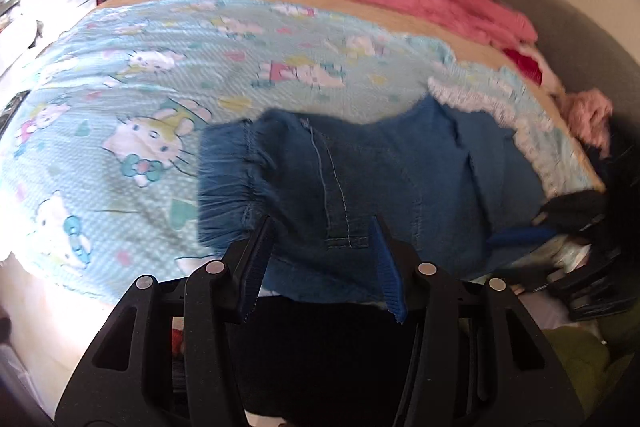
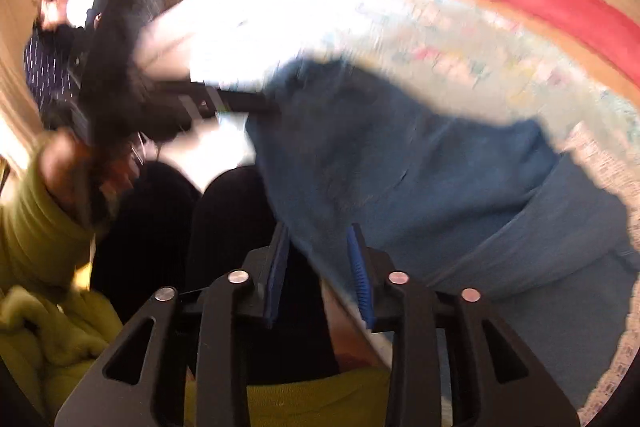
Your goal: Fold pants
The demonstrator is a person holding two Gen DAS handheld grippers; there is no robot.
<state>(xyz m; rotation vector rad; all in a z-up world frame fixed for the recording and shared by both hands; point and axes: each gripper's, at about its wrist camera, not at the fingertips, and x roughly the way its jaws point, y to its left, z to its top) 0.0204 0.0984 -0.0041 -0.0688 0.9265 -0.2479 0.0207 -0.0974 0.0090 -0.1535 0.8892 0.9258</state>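
Left wrist view: denim pants (image 1: 360,187) spread on cartoon-print bedsheet (image 1: 160,67), elastic waistband (image 1: 228,187) leftward; left gripper (image 1: 320,239) jaws spread around near hem. Best closed squarely on both layers.

Right wrist view, blurred: right gripper (image 2: 320,247) jaws spread at denim edge, apparently not gripping; lift evenly.

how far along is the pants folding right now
Done: the blue pants lie on the cartoon-print sheet at the bed's near edge, apparently doubled over, with the elastic waistband at their left end. In hand: the left gripper and right gripper both stand open at the near edge; no grip shows. Left: any further folds and squaring up, though blur hides how neat it is.
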